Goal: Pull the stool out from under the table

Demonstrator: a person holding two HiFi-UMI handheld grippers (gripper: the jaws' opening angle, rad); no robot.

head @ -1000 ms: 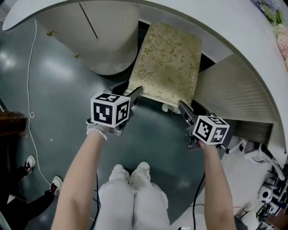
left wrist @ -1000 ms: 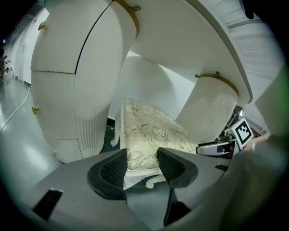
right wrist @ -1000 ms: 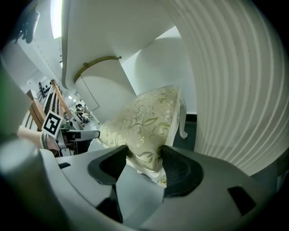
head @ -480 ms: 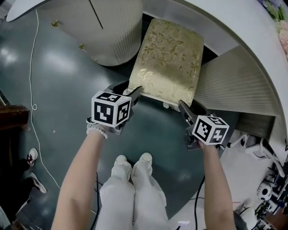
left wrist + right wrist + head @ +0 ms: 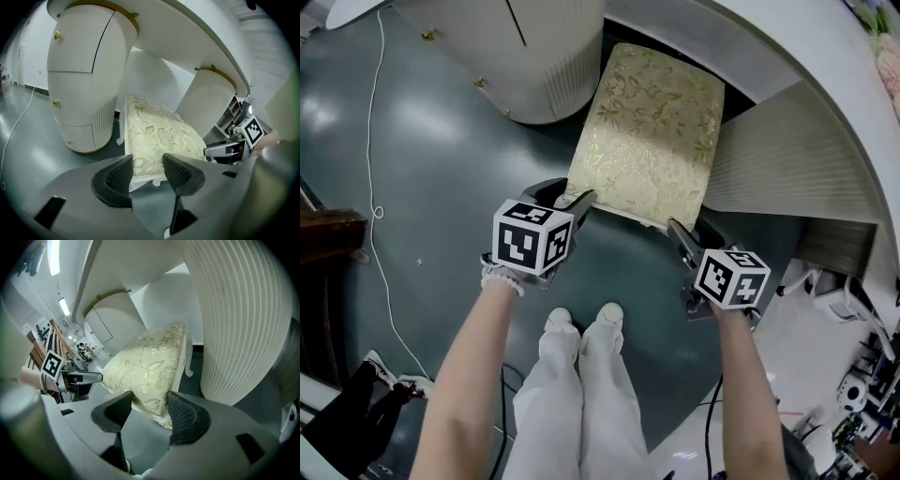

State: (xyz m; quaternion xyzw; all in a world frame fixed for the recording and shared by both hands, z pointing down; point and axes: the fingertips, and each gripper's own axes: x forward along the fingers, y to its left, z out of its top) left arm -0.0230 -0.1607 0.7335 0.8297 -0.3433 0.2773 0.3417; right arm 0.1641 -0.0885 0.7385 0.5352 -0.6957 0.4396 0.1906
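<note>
A downward head view shows a person standing on a dark grey floor (image 5: 422, 187), with a hand-held gripper in each hand. At twelve o'clock stands the stool (image 5: 647, 131), its seat covered in gold floral fabric. It sits between two white pedestals of a curved white table (image 5: 825, 66): a drawer pedestal (image 5: 534, 56) at eleven o'clock and a ribbed pedestal (image 5: 778, 159) at two o'clock. Most of the seat shows in the open, and only its far end reaches the tabletop's rim.

The left gripper (image 5: 581, 199) is clenched on the seat's near corner at eleven o'clock. The right gripper (image 5: 675, 228) is clenched on the near corner at one o'clock. Each gripper's own view shows cushion and white frame filling the gap between its ribbed pads.

The pull appears well along. To finish it cleanly, both hands should draw straight back toward six o'clock at the same pace, so the stool does not swing. The ribbed pedestal stands just beside the seat's right edge and is likely the nearest thing to scrape. The padded corners probably give under pressure, so firm, level grips matter. The person's white shoes (image 5: 581, 323) are near the stool at six o'clock and should step back first.
</note>
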